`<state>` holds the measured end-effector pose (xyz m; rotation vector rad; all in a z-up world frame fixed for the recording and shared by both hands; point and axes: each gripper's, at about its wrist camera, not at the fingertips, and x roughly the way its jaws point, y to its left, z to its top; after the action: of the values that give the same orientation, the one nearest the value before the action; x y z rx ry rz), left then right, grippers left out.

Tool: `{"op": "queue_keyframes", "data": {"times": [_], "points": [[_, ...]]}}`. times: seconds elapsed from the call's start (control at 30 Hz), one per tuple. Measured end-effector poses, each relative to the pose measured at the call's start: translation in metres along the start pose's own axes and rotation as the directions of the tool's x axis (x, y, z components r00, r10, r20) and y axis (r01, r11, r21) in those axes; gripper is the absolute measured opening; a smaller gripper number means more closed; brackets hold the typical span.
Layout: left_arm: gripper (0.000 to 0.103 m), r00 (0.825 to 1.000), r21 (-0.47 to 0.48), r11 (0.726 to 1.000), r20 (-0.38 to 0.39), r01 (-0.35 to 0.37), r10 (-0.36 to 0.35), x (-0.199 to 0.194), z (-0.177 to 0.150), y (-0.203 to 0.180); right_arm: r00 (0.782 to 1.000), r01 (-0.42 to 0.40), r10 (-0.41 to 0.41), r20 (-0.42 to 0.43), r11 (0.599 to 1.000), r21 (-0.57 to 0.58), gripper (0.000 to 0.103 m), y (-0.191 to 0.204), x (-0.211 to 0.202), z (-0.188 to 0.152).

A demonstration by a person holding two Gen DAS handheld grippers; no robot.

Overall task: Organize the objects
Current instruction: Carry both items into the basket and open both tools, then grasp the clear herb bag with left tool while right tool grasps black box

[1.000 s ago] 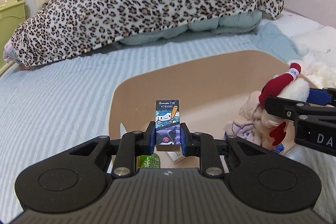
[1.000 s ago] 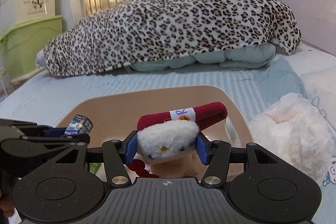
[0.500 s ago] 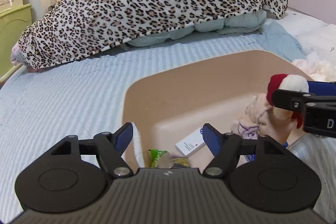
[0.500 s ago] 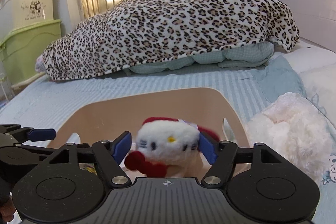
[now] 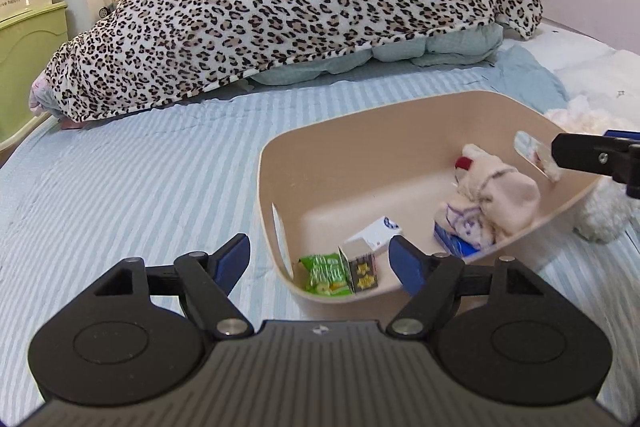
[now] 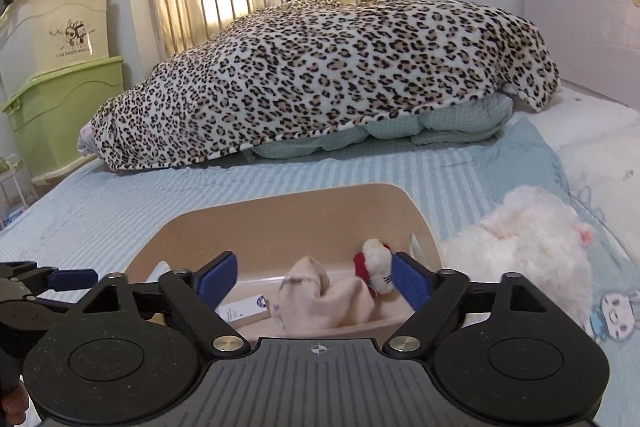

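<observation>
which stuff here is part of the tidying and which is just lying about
Job: beige bin; inside it green snack packet, small box, white carton, cream plush, red-and-white kitty toy.
Lying about: leopard blanket, fluffy white plush, green storage box.

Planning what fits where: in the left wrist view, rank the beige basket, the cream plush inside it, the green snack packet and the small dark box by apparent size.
1. Beige basket, by far the largest.
2. Cream plush.
3. Green snack packet and small dark box: they look about alike, side by side at the near wall, so I won't rank them.
</observation>
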<state>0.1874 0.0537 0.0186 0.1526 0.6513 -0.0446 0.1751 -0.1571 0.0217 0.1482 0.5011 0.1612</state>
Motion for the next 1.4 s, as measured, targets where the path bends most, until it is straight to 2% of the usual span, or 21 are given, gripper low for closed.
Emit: {"op": "queue_keyframes", "data": {"times": [0.07, 0.17, 0.37, 0.5, 0.73, 0.9, 1.23, 1.33, 1.4], "points": [[0.078, 1.000, -0.006, 1.000, 0.005, 0.005, -0.005, -0.007, -0.005, 0.001, 1.000, 0.000, 0.001, -0.002, 1.000, 0.022, 0.090, -0.004, -0.009, -0.006], [0.084, 1.000, -0.017, 1.000, -0.001, 0.025, -0.025, -0.018, -0.011, 0.001, 1.000, 0.012, -0.011, -0.018, 0.999, 0.033, 0.094, -0.009, -0.019, -0.017], [0.085, 0.999, -0.017, 0.999, -0.004, 0.050, -0.050, -0.031, -0.022, -0.005, 0.996, 0.047, -0.045, -0.071, 0.999, 0.019, 0.094, -0.019, -0.028, -0.038], [0.086, 0.996, -0.009, 0.997, -0.037, 0.078, -0.079, -0.030, -0.030, -0.014, 0.992, 0.053, -0.048, -0.120, 0.998, 0.036, 0.094, -0.029, -0.022, -0.051], [0.086, 0.990, -0.012, 0.995, -0.100, 0.101, -0.101, -0.008, -0.046, -0.031, 0.976, 0.053, -0.053, -0.213, 0.999, -0.006, 0.094, -0.035, -0.003, -0.075], [0.086, 0.992, 0.023, 0.996, -0.092, 0.088, -0.086, 0.011, -0.050, -0.047, 0.962, 0.057, -0.062, -0.267, 0.998, -0.025, 0.094, -0.036, 0.012, -0.091], [0.086, 0.973, -0.047, 0.989, -0.178, 0.141, -0.147, 0.049, -0.060, -0.059, 0.940, 0.029, -0.059, -0.336, 0.995, -0.092, 0.093, -0.027, 0.039, -0.115], [0.086, 0.969, -0.082, 0.985, -0.181, 0.154, -0.167, 0.054, -0.062, -0.057, 0.941, 0.026, -0.063, -0.332, 0.993, -0.114, 0.093, -0.023, 0.045, -0.121], [0.086, 0.957, -0.139, 0.972, -0.197, 0.187, -0.213, 0.060, -0.062, -0.052, 0.944, 0.024, -0.064, -0.323, 0.991, -0.129, 0.092, -0.020, 0.049, -0.124]]}}
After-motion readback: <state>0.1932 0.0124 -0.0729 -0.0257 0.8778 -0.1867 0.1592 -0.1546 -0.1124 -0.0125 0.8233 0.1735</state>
